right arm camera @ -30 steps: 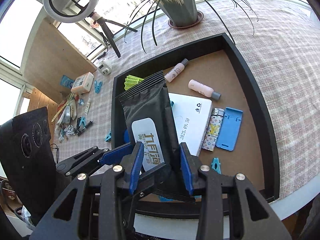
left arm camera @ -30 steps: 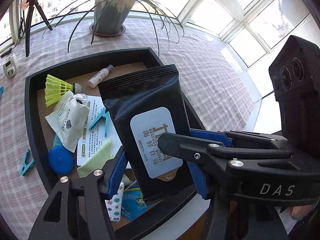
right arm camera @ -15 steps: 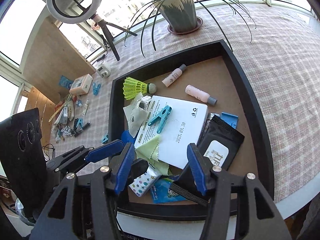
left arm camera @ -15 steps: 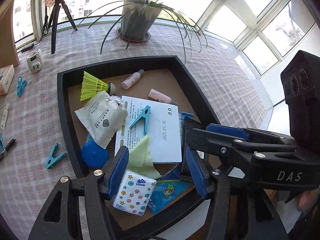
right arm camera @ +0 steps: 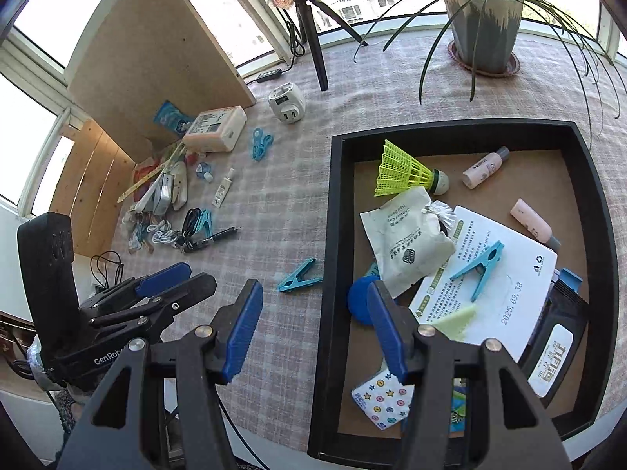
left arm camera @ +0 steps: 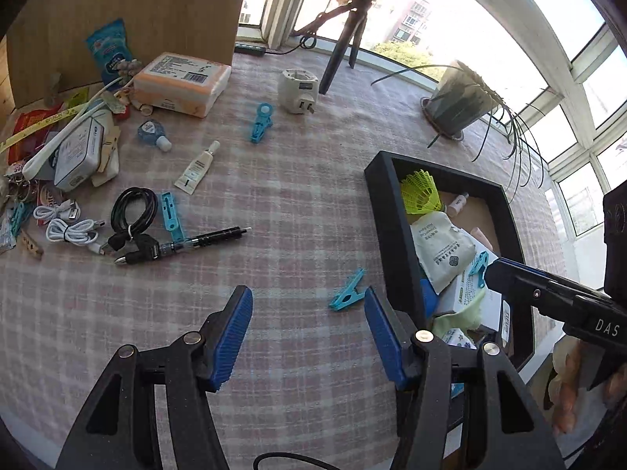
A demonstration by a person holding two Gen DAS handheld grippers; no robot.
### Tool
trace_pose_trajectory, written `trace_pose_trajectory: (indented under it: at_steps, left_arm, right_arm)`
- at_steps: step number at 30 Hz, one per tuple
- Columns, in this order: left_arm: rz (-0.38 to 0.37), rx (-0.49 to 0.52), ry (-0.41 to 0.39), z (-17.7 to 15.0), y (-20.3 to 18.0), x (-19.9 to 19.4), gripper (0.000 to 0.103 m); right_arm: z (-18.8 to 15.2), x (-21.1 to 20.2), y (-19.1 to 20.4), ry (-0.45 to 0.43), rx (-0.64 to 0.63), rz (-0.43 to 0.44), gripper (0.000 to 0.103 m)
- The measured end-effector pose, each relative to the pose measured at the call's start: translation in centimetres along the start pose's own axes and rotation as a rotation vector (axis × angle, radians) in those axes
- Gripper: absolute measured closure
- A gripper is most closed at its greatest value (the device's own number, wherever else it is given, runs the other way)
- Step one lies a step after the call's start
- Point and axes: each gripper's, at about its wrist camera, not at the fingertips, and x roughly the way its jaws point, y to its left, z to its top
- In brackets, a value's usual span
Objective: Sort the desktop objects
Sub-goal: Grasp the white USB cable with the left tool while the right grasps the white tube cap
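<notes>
The black tray holds a black wipes pack at its near right, a yellow shuttlecock, a white pouch, a white box with a blue peg on it, two small bottles and a tissue pack. My right gripper is open and empty over the tray's left wall. My left gripper is open and empty over the tablecloth, left of the tray. A blue peg lies just ahead of it; it also shows in the right wrist view.
Loose items lie at the far left: a black pen, cables, a small tube, a blue clip, a plug adapter, an orange-white box. A potted plant and a tripod stand at the back.
The black wipes pack has been let go and lies in the tray. Both grippers have opened, and the left one has swung left, away from the tray, over the tablecloth.
</notes>
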Motion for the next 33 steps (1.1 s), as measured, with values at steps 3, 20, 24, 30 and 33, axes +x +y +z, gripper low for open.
trace_pose_trajectory:
  at_steps: [3,20,24,30,33]
  left_arm:
    - [0.048,-0.094,-0.008,0.9,5.1,-0.7,0.047]
    - [0.091,-0.602,-0.001,3.5,23.7,2.7,0.045]
    - [0.125,-0.597,0.009,3.9,23.5,4.1,0.045]
    - [0.184,-0.576,0.004,3.9,23.4,4.9,0.047]
    - [0.205,-0.557,0.003,3.9,23.2,5.1,0.051]
  right_arm:
    - [1.8,2.2,2.8,0.016,-0.029,-0.006,0.048]
    - [9.5,17.8,13.7,0.157,-0.120,-0.029,0.055]
    - [10.7,20.7,13.9,0.182,-0.093,-0.047,0.061]
    - [11.9,23.7,14.3,0.216,-0.069,-0.079,0.062]
    - [12.2,24.5,15.0,0.217,-0.091,-0.104,0.066]
